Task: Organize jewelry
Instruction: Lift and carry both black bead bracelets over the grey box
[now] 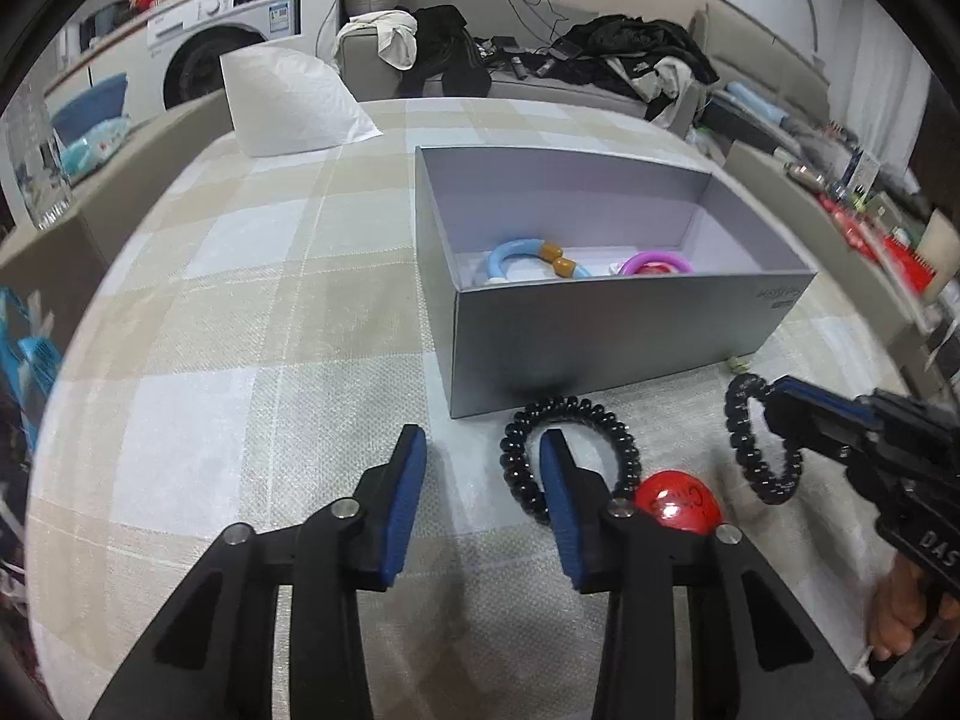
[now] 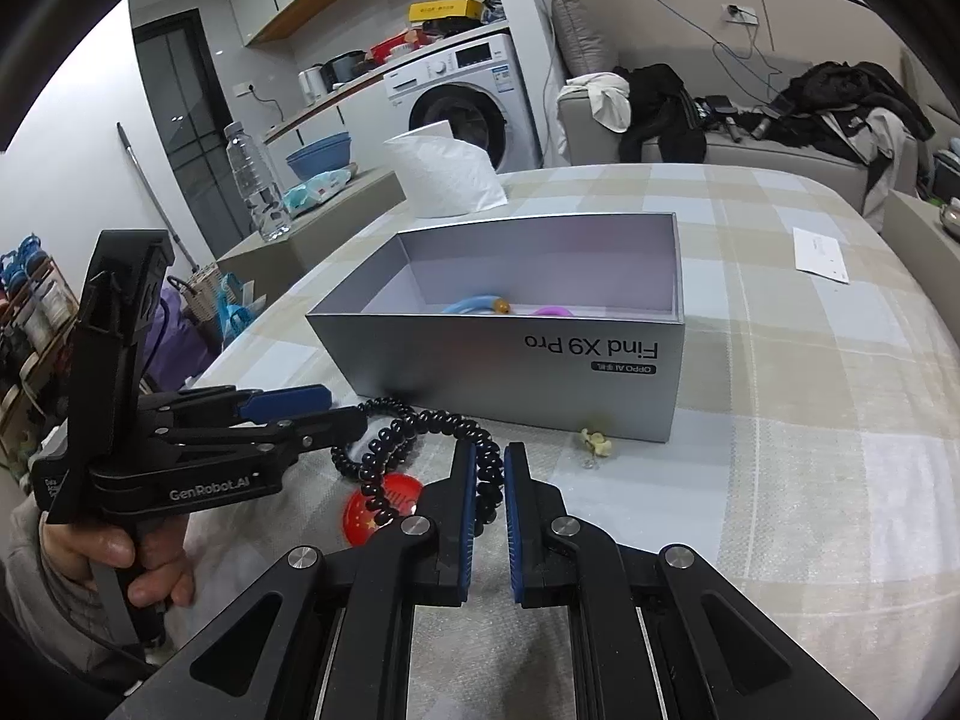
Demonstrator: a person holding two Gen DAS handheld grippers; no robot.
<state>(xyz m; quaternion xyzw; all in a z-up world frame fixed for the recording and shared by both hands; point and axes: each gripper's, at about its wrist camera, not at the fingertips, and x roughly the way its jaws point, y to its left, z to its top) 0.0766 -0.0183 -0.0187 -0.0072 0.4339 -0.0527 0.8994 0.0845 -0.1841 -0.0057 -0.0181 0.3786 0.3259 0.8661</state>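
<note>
Right gripper [image 2: 489,483] is clamped on a black spiral hair tie [image 1: 757,443], just near of the grey open box [image 1: 630,324]. Left gripper [image 1: 483,450] stands spread wide, one finger inside a second black spiral hair tie [image 1: 567,414] lying on the checked tablecloth [image 1: 240,300], touching a red badge [image 1: 681,501]. Inside the box lie a blue bracelet [image 1: 510,255] and a purple ring [image 1: 654,263].

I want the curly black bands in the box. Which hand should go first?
Probably the right gripper: its fingers are nearly shut around one black spiral hair band, just before the grey cardboard box. The left gripper is open, holding nothing.
</note>
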